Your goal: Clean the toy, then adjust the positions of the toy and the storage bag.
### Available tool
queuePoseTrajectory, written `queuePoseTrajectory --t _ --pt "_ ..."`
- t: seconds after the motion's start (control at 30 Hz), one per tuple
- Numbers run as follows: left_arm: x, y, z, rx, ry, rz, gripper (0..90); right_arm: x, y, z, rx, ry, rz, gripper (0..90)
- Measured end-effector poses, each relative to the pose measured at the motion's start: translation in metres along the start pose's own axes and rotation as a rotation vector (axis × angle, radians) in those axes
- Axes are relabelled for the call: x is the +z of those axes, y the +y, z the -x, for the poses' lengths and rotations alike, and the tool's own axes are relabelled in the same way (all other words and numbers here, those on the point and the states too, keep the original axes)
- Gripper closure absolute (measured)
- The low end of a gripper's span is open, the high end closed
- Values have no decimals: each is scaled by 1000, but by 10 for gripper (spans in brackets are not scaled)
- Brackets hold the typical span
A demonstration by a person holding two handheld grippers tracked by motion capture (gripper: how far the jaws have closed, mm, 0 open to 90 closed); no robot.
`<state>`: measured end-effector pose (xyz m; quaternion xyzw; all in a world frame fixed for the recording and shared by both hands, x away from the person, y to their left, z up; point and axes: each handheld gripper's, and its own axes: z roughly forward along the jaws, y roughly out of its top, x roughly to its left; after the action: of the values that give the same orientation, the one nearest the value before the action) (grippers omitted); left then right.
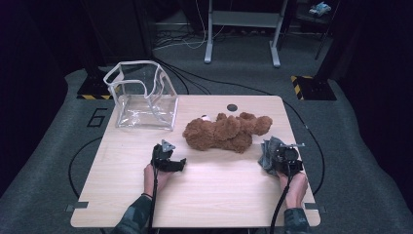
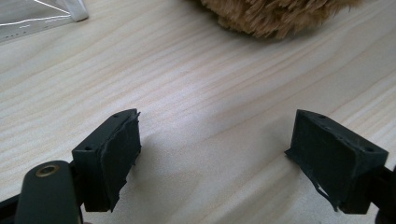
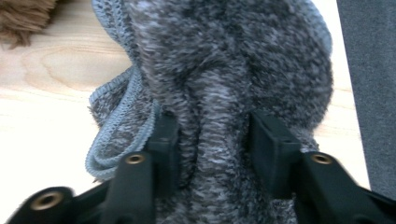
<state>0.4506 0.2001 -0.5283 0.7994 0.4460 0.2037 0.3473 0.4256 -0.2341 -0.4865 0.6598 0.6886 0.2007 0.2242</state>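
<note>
A grey knitted cloth (image 1: 267,152) lies bunched near the table's right edge, just right of a brown teddy bear (image 1: 224,131) lying on its side. My right gripper (image 1: 274,159) sits on the cloth. In the right gripper view a fold of the cloth (image 3: 215,93) stands between the jaws (image 3: 212,140), and both pads touch it. My left gripper (image 1: 178,164) rests on the wood left of the bear, with its jaws (image 2: 215,154) wide apart and nothing but bare table between them. The bear's fur (image 2: 275,14) shows beyond them.
A clear plastic bag (image 1: 143,95) with white trim stands open at the table's back left corner. The wooden table (image 1: 214,195) has a small black round hole (image 1: 232,107) near its far edge. Cables and a desk frame stand on the floor beyond.
</note>
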Motion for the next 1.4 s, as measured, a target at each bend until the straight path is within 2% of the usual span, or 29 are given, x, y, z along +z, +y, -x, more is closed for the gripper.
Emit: queuePoseTrajectory --t 0.07,0.13,0.23,0.27,0.33,0.4,0.5,0.57,0.63,0.67,0.8,0.83,0.9,1.03,1.07,1.13,1.4 --pt "0 0 0 0 -2 0 160 -4 2 -1 0 4 -3 401" --pt "0 0 0 1 -3 0 160 -9 4 -1 -5 27 17 298" --pt "0 0 0 1 -3 0 158 -20 7 -5 -7 59 50 204" --pt "0 0 0 2 -4 -1 156 -25 9 -7 -27 75 70 176" --pt "0 0 0 5 -9 -4 155 -31 12 -10 -47 117 111 163" --pt "0 1 -1 15 -9 -3 155 -37 16 -14 -66 168 130 150" --pt "0 1 -1 6 -11 -4 155 -41 21 -20 -94 225 152 141" --pt "-1 2 -1 10 -16 -4 154 -41 25 -24 -112 237 149 132" --pt "-4 7 -3 -8 -45 -4 147 -39 28 -28 -126 248 151 125" --pt "-6 10 -2 -21 -45 7 145 -38 30 -31 -131 252 148 125" --pt "-16 28 -2 -19 -59 48 145 -31 34 -34 -151 275 143 119" --pt "-19 32 -2 -16 -65 55 145 -31 34 -35 -135 273 127 118" --pt "-21 39 -1 -18 -74 65 145 -27 36 -35 -148 278 138 117" --pt "-24 52 3 -11 -84 77 145 -22 39 -35 -153 300 124 114" --pt "-25 55 3 -3 -86 78 146 -22 39 -36 -141 297 116 113" --pt "-26 61 4 -10 -94 91 146 -21 41 -35 -150 304 124 111" --pt "-25 86 6 22 -92 89 148 -20 52 -29 -140 319 132 103"
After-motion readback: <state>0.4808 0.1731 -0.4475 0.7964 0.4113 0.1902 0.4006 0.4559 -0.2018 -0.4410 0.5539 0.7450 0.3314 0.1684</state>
